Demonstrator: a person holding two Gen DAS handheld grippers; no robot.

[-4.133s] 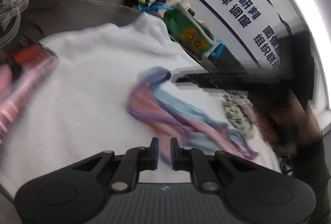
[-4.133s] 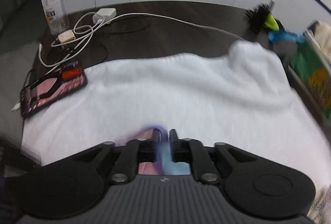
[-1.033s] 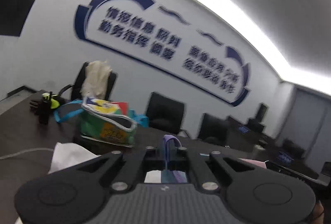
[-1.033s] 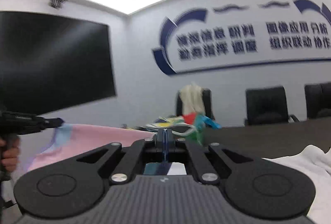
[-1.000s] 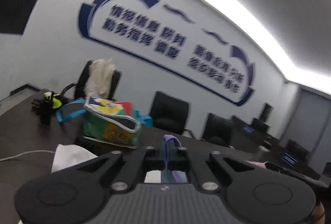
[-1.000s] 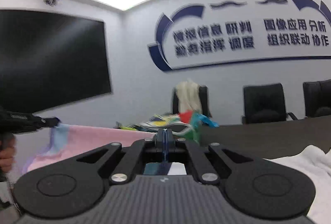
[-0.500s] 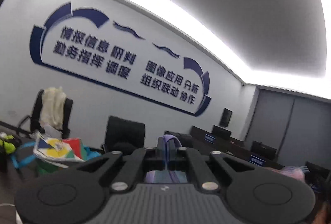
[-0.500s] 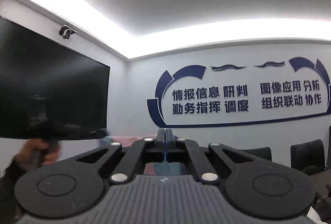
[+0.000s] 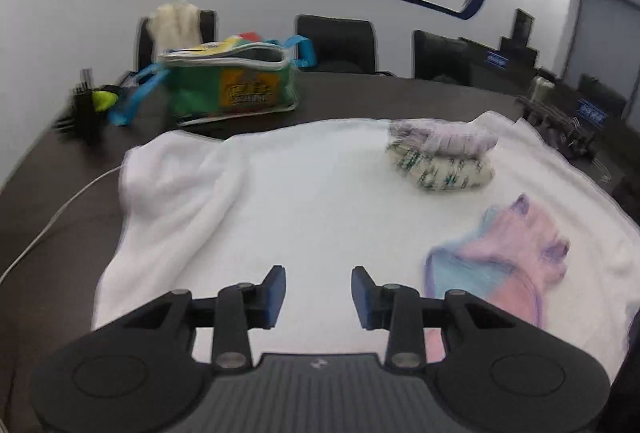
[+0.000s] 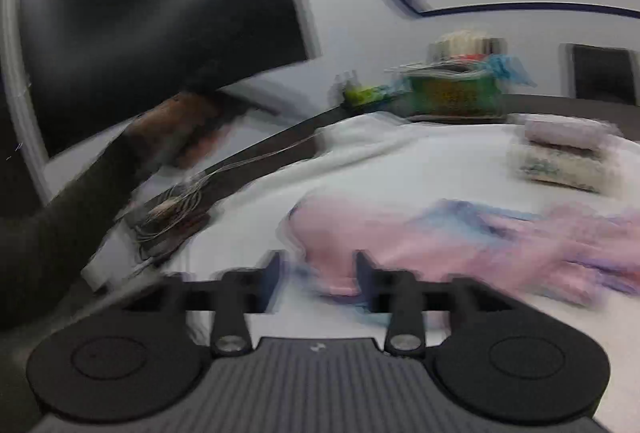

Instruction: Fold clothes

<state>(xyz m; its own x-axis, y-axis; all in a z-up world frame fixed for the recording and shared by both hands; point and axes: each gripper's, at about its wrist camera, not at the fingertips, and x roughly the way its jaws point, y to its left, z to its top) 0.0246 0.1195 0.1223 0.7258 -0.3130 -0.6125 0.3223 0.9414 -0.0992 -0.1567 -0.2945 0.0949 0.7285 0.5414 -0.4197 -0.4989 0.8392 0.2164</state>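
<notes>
A pink, blue and purple garment (image 9: 508, 261) lies spread on a white towel (image 9: 280, 201) on the dark table. It also shows in the right wrist view (image 10: 460, 237), blurred. My left gripper (image 9: 319, 293) is open and empty above the towel, left of the garment. My right gripper (image 10: 318, 281) is open and empty, just over the garment's near edge. Two folded garments (image 9: 440, 159) are stacked on the towel's far right; the stack also shows in the right wrist view (image 10: 568, 153).
A green bag (image 9: 232, 85) and a black and yellow object (image 9: 94, 105) stand behind the towel. A white cable (image 9: 52, 221) runs along the table at left. Office chairs (image 9: 336, 41) line the far side. The person's left hand (image 10: 172, 129) is at left.
Both grippers held the garment up in the air, shut on it. Now they have come down and opened, and the garment lies spread on the towel.
</notes>
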